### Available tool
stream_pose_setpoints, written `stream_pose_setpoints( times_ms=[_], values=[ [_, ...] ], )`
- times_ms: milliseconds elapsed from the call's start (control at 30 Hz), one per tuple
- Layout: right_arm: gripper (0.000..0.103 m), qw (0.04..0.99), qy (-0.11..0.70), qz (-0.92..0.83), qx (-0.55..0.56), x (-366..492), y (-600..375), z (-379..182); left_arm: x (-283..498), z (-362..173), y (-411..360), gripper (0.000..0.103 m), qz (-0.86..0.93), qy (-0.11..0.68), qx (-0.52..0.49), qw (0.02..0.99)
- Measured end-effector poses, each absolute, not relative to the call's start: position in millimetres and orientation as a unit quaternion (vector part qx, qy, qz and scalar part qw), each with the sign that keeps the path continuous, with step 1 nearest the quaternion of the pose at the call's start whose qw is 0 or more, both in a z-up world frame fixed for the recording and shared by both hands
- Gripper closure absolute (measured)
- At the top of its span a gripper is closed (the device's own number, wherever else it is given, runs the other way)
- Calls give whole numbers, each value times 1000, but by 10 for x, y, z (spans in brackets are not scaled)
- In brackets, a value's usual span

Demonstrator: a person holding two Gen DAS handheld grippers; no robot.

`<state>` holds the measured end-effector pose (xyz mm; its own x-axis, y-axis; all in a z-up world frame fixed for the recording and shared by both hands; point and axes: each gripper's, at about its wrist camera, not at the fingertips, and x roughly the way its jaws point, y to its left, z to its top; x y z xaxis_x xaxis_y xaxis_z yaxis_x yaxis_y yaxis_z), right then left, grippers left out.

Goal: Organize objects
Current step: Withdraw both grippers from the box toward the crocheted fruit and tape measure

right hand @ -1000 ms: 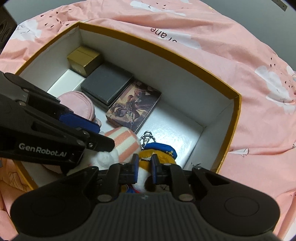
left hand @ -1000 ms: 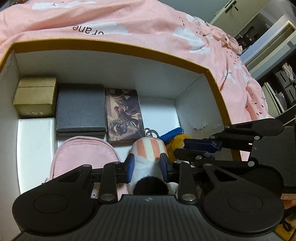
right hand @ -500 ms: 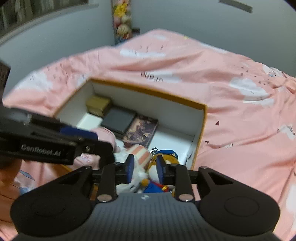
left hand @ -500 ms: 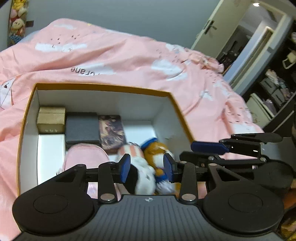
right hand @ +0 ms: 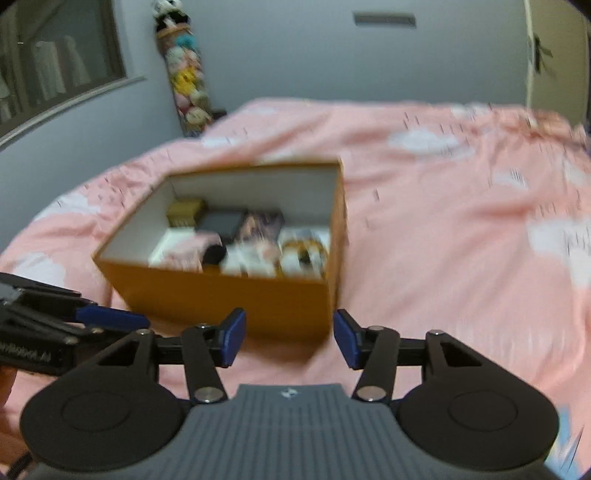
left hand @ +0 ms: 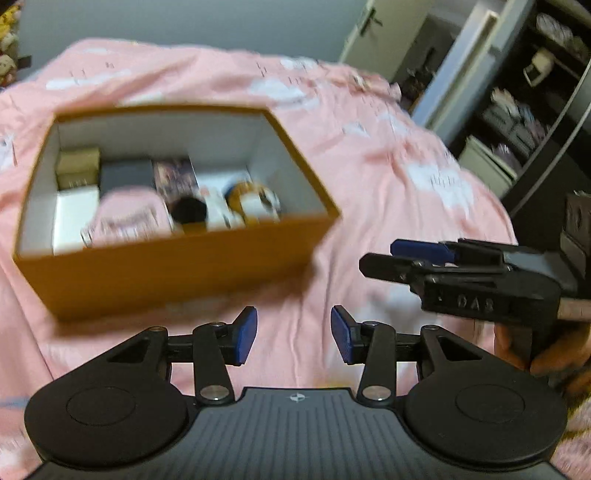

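Note:
An orange cardboard box [left hand: 177,273] [right hand: 229,299] with white inner walls sits on the pink bedspread. Inside lie a gold box [left hand: 78,166], a dark grey box [left hand: 127,175], a picture box [left hand: 173,177], a pink pouch [left hand: 125,218], a striped plush with a black pompom [left hand: 190,212] and an orange plush [left hand: 255,201] [right hand: 304,253]. My left gripper [left hand: 293,334] is back from the box, jaws opening, nothing between them. My right gripper [right hand: 288,338] also stands before the box front, jaws opening and empty; in the left wrist view my right gripper [left hand: 406,258] shows at the right.
The pink bedspread [right hand: 461,229] with white clouds spreads all around the box. A hanging column of plush toys [right hand: 184,81] is on the far wall. Dark shelves [left hand: 524,122] and a door [left hand: 373,26] stand to the right of the bed.
Both grippers let go of the plush toys in the box, opened, and pulled back and up out of the box; the box now looks smaller and farther.

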<state>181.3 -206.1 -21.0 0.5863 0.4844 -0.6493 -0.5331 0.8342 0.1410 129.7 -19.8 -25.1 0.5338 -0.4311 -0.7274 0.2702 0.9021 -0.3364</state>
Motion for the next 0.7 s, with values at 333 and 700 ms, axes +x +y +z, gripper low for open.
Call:
stream_pose_setpoints(
  times_ms=[333,700],
  values=[
    [28,874,406,260,-58,1425,-2205,-613,1025,-705,-434,52,-248,513,-19,822],
    [29,871,424,246,-30,1331,-2373,-729,860,-993,-567,46,-264,525,26,809]
  ],
)
